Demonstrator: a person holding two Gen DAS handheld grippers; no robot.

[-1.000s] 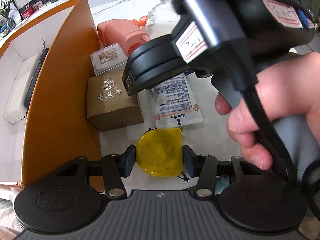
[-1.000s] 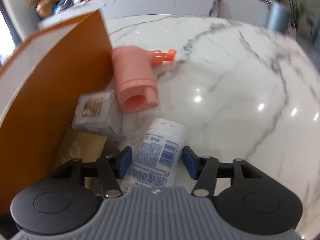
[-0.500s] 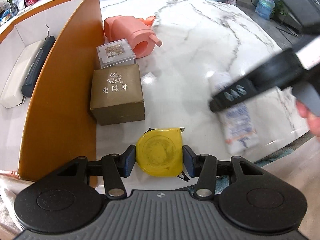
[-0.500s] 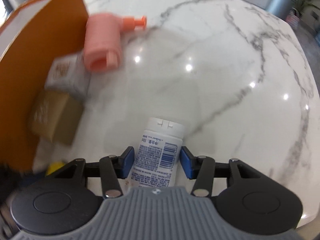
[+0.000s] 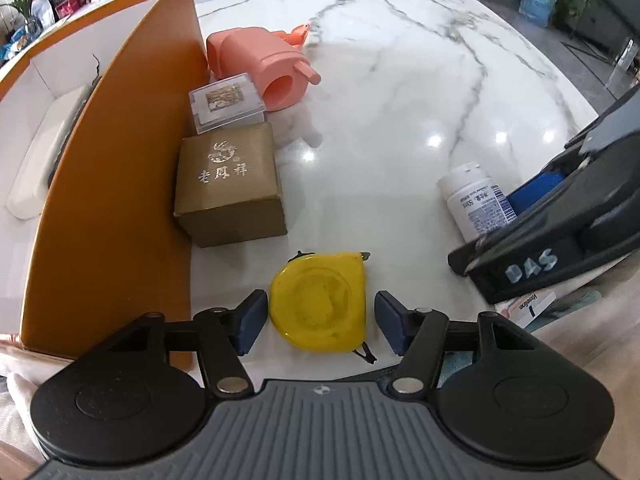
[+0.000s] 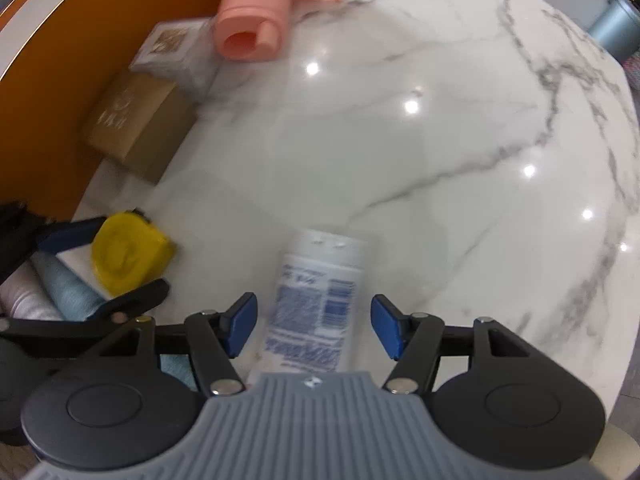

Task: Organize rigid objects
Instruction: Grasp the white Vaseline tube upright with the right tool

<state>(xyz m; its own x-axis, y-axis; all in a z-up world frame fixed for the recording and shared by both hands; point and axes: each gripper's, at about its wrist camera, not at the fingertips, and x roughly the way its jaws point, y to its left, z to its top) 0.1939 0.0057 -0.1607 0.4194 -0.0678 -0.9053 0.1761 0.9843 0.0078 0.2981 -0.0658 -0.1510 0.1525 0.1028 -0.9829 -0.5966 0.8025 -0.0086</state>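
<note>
A yellow tape measure [image 5: 320, 300] lies flat on the white marble table [image 5: 400, 80] between the pads of my left gripper [image 5: 320, 322]. Its jaws are opening, with a gap showing at the right pad. In the right wrist view a white Vaseline tube [image 6: 316, 304] lies between the pads of my right gripper [image 6: 312, 328]. These jaws are opening too, and both pads stand off the tube. The left wrist view has the tube [image 5: 472, 200] at the right, with the right gripper's fingers [image 5: 536, 192] around it. The tape measure [image 6: 124, 252] appears at the left of the right wrist view.
An orange box [image 5: 120, 160] with a white inside stands on the left. Along its wall lie a brown carton [image 5: 230, 184], a small clear case [image 5: 226, 100] and a pink plastic piece [image 5: 260, 64]. The table's front edge is close below both grippers.
My right gripper carried the tube from beside the brown carton to the right front of the table. Both grippers' jaws have widened off the things they gripped.
</note>
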